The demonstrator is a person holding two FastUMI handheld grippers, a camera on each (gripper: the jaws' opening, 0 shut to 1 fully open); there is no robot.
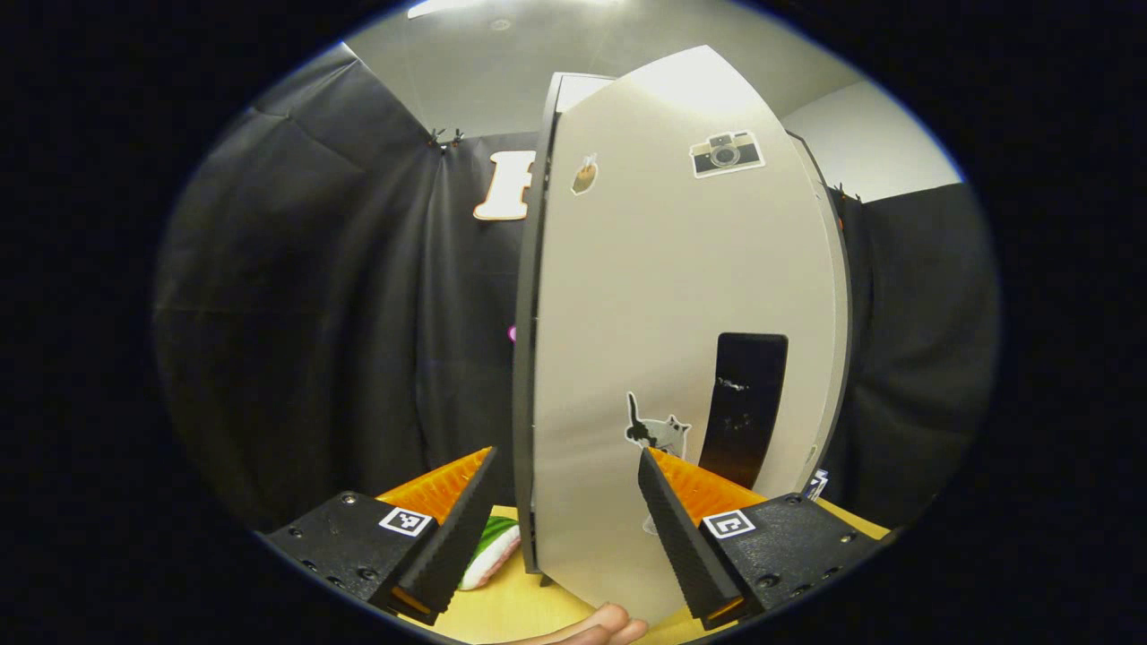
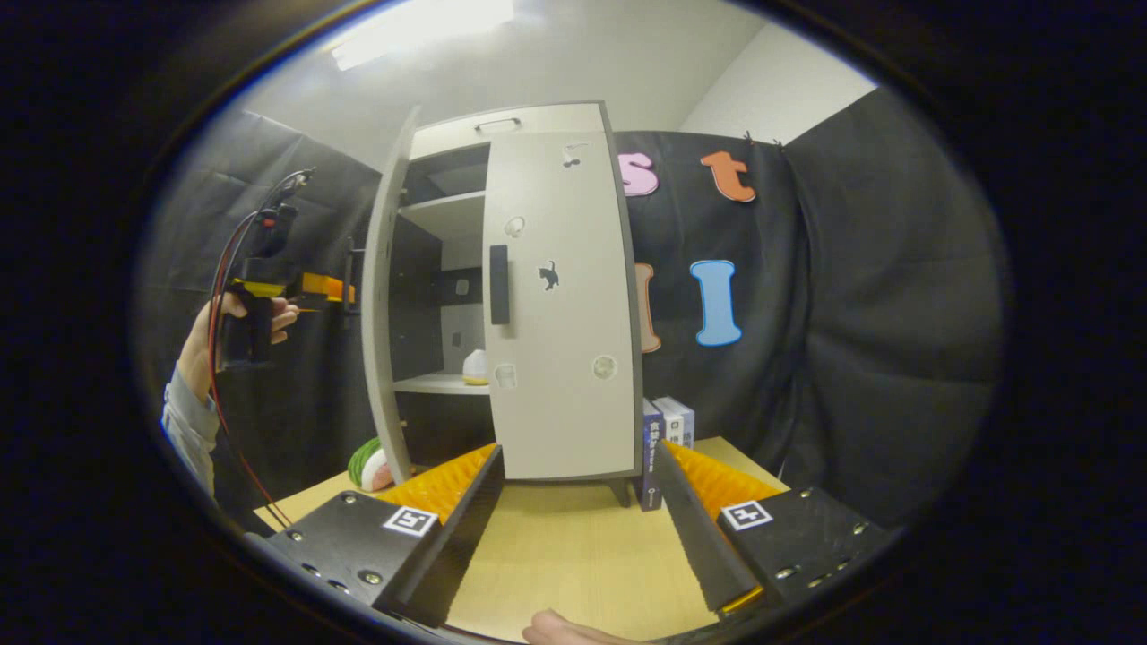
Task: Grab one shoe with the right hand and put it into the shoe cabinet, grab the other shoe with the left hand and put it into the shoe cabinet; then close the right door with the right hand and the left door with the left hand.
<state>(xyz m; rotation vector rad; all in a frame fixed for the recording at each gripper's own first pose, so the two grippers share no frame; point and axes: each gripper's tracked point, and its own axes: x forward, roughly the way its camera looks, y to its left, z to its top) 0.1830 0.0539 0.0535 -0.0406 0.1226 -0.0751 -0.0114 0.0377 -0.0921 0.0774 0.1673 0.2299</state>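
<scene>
Right tool [image 2: 582,528] hangs wide open and empty over the counter [image 2: 573,546], backed off, its right door [image 2: 560,305] looking shut. Left tool [image 1: 564,524], fingers spread wide, straddles the left door [image 1: 681,340] edge, likely to swing it closed. Beyond, a shoe [image 2: 475,367] sits on the cabinet [image 2: 502,121] shelf.

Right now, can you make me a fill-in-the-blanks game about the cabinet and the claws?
1. The cabinet's right door is ___.
2. The cabinet's left door is ___.
3. The right claw holds ___.
4. The sticker just above the left claw on the left door shows a ___.

Missing words: closed; open; nothing; cat
</scene>
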